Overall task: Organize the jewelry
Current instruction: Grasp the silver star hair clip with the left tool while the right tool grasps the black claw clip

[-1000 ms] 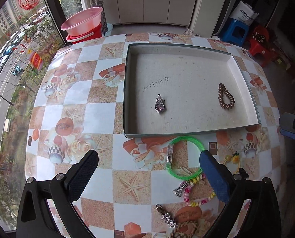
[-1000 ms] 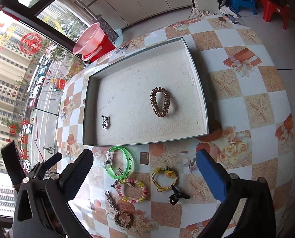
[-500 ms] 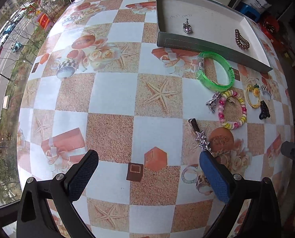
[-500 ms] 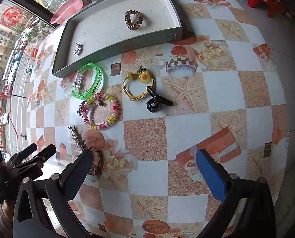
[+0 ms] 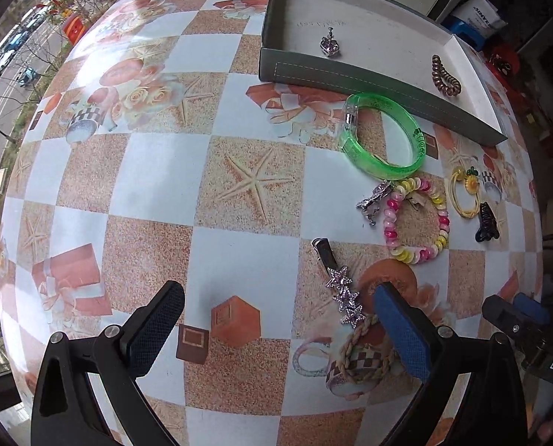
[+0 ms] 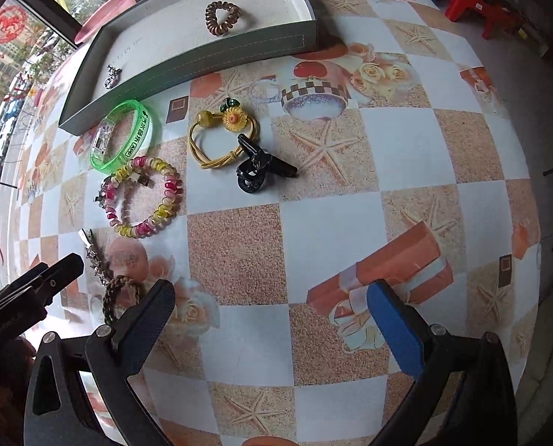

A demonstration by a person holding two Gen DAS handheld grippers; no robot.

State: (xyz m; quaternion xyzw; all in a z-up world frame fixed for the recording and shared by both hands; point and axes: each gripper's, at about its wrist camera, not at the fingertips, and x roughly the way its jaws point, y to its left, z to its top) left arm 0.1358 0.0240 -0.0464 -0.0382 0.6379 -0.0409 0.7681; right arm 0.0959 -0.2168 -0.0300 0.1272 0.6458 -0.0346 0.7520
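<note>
Checkered tablecloth (image 5: 157,186) with starfish and gift-box prints covers the table; grey tray (image 5: 373,78) sits at the far side, landmark for everything below. Inside the tray: heart pendant (image 5: 330,45) and brown spiral hair tie (image 5: 445,78). On the cloth, on the near side of the tray's front wall: green bangle (image 5: 382,137) just beside that wall, then pink-yellow bead bracelet (image 5: 417,219), yellow flower hair tie (image 6: 220,137) and black claw clip (image 6: 257,167) touching each other, then star hair clip (image 5: 337,282) and braided ring (image 5: 361,349) farthest from the tray.

Left gripper (image 5: 276,330) is spread wide, holding nothing; its blue finger (image 5: 402,334) sits right at the braided ring and the star clip's near end. Star clip's long axis runs roughly toward the tray, slightly diagonal, so it lines up along the fingers, not across them. Right gripper (image 6: 272,330) also wide and empty, over bare cloth, well apart from the loose pieces.

Judgement: left gripper is the nearer one for the star clip or braided ring; it needs a shift to its right to centre either between the fingers. Tray lies straight ahead past the bangle.
</note>
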